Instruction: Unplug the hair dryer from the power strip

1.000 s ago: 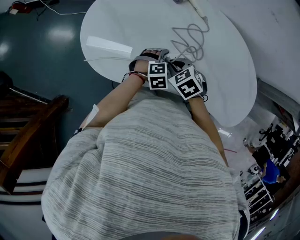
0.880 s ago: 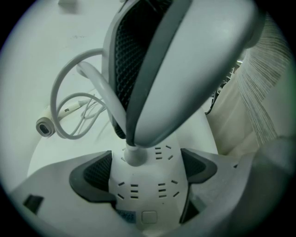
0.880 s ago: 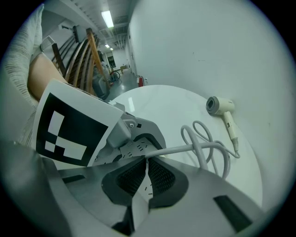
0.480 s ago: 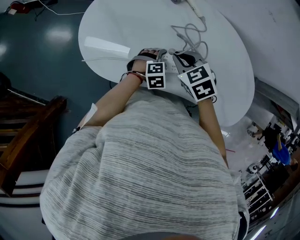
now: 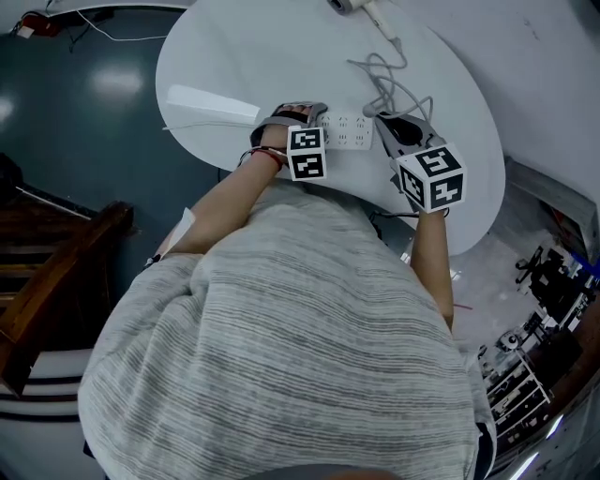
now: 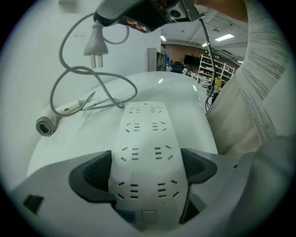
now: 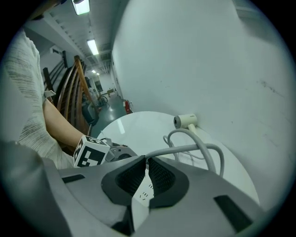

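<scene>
A white power strip point(image 5: 351, 131) lies on the round white table point(image 5: 234, 47). My left gripper point(image 5: 317, 114) is shut on its near end, with both pads against its sides point(image 6: 145, 134). All of its sockets in view are empty. My right gripper point(image 5: 390, 122) is off to the strip's right and above it, shut on the hair dryer's plug point(image 6: 95, 44), whose prongs hang free in the air. The grey cord point(image 7: 203, 148) runs out from between the nearly closed jaws of the right gripper point(image 7: 146, 169). The white hair dryer point(image 7: 185, 121) lies at the table's far edge.
A flat white slab point(image 5: 211, 97) lies at the table's left side. Loops of cord point(image 5: 384, 70) lie between the strip and the hair dryer point(image 5: 349, 5). A white wall stands behind the table. Dark wooden furniture point(image 5: 56, 272) stands on the floor at left.
My right gripper has risen and moved to the right, away from the strip, with the plug in it, so the strip's sockets now show. The left gripper has stayed on the strip.
</scene>
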A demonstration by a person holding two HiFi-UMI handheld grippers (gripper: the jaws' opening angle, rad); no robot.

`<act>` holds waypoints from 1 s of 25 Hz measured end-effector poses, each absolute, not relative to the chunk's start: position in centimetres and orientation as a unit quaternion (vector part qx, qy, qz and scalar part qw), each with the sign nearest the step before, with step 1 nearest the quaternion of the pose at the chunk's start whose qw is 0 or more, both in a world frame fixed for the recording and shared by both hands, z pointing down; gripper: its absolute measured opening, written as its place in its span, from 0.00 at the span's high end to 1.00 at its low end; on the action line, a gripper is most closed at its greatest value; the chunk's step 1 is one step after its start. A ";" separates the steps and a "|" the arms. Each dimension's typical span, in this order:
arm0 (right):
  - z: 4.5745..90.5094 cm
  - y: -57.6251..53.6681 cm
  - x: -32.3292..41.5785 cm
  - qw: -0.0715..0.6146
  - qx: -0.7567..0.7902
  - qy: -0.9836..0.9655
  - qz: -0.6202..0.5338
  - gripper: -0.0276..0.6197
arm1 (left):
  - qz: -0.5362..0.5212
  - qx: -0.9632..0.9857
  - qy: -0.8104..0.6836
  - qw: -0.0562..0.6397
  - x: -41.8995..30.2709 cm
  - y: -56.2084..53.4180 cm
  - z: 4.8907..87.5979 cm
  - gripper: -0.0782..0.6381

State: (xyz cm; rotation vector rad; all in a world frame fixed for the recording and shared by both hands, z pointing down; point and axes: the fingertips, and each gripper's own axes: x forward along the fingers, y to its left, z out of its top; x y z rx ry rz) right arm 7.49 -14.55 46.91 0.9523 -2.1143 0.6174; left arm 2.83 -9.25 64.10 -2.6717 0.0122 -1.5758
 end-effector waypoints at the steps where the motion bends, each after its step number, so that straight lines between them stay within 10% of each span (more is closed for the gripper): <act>1: 47.1 -14.3 8.0 0.361 0.374 -0.819 0.242 0.90 | -0.508 -0.861 0.004 0.020 2.8 -9.2 64.1 0.25; 25: 57.8 -9.7 13.2 0.407 0.408 -0.775 0.260 0.90 | -0.512 -0.859 0.008 0.019 2.4 -9.3 64.2 0.25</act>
